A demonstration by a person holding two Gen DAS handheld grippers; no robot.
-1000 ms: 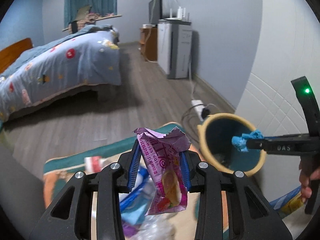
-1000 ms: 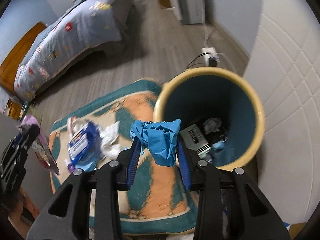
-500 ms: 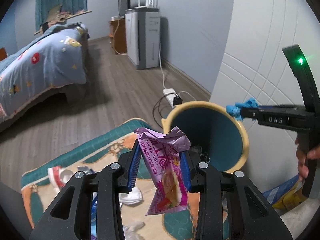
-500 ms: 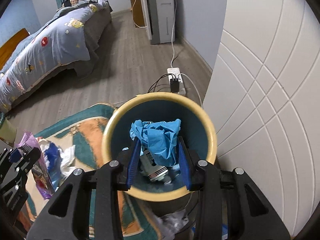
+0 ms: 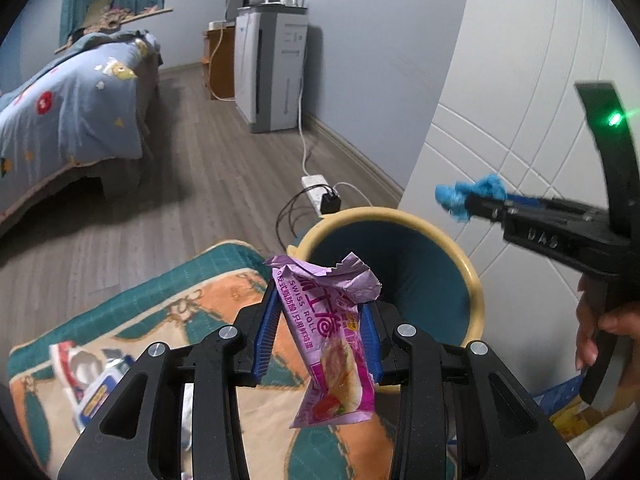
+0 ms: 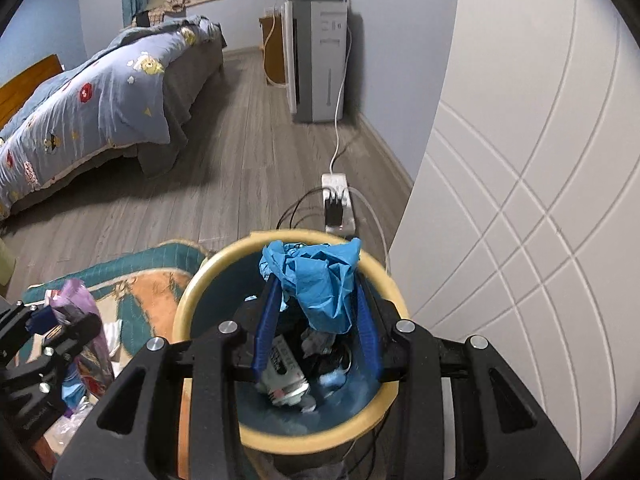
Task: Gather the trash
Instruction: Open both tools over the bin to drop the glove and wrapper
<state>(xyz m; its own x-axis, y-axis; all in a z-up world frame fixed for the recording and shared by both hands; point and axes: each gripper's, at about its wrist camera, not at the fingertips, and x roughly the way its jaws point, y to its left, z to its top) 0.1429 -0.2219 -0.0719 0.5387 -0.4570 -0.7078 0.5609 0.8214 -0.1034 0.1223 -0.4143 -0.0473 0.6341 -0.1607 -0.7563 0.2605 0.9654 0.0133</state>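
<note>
My left gripper is shut on a pink Swiss-roll wrapper that hangs down, just left of the round bin with a yellow rim and teal inside. My right gripper is shut on a crumpled blue glove and holds it above the bin opening. The bin holds several pieces of trash. In the left wrist view the right gripper with the blue glove hovers above the bin's far right rim. The left gripper shows at the left of the right wrist view.
More litter, a blue-white packet and white tissue, lies on the teal-orange rug. A power strip with cables lies on the wood floor behind the bin. A white wardrobe door is at the right, a bed at the left.
Both grippers have moved toward the bin. The right gripper with the blue glove went from beside the bin to over its opening; the left brought the wrapper next to the rim.
</note>
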